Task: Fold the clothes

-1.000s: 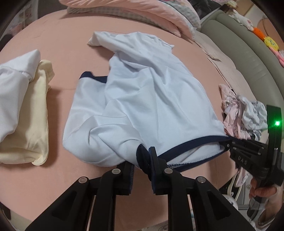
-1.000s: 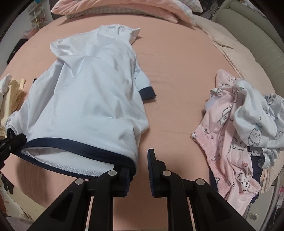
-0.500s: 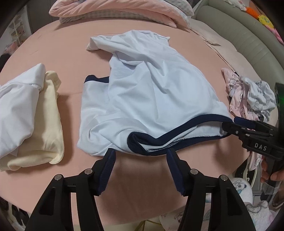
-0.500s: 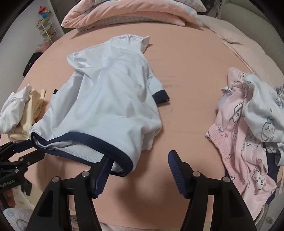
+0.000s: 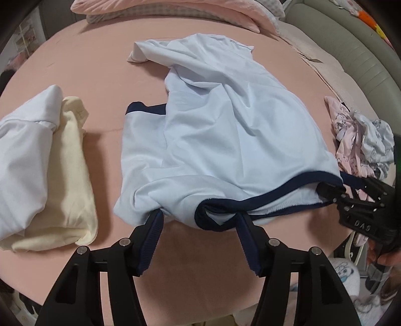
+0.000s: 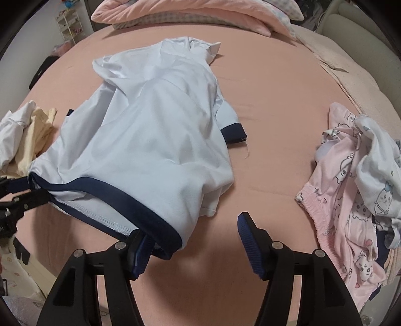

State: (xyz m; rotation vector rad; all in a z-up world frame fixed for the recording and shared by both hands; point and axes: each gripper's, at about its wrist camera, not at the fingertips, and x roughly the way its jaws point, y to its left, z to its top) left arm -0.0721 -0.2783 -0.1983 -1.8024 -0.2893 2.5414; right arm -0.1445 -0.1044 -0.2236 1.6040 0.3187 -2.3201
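A pale blue shirt (image 5: 225, 140) with navy trim lies crumpled on a bed covered by a pink sheet (image 5: 105, 75). Its navy hem (image 5: 270, 198) runs along the edge nearest both tools.

The left hand-held gripper (image 5: 199, 230) has its jaws spread apart. The left end of the hem sits loosely between its fingers (image 5: 150, 240), with no pad pressing on the cloth. Beyond this gripper the shirt stretches away toward the pillows (image 5: 175, 10) at the far end of the bed. To its left, just beside the shirt, lies a folded stack: a white garment (image 5: 25, 140) resting on a cream one (image 5: 72, 180).

The right hand-held gripper (image 6: 193, 238) also stands spread. The right corner of the hem drapes over the tip of its left finger, while the right finger stands apart over bare sheet. In the left wrist view this gripper (image 5: 361, 200) appears at the right end of the hem, with part of a person's hand (image 5: 383, 255) holding its handle.

To the right of the right gripper, well apart from the shirt, sits a heap of pink and white printed clothes (image 6: 356, 175). One navy-cuffed sleeve (image 6: 233, 133) pokes out from the shirt toward that heap.
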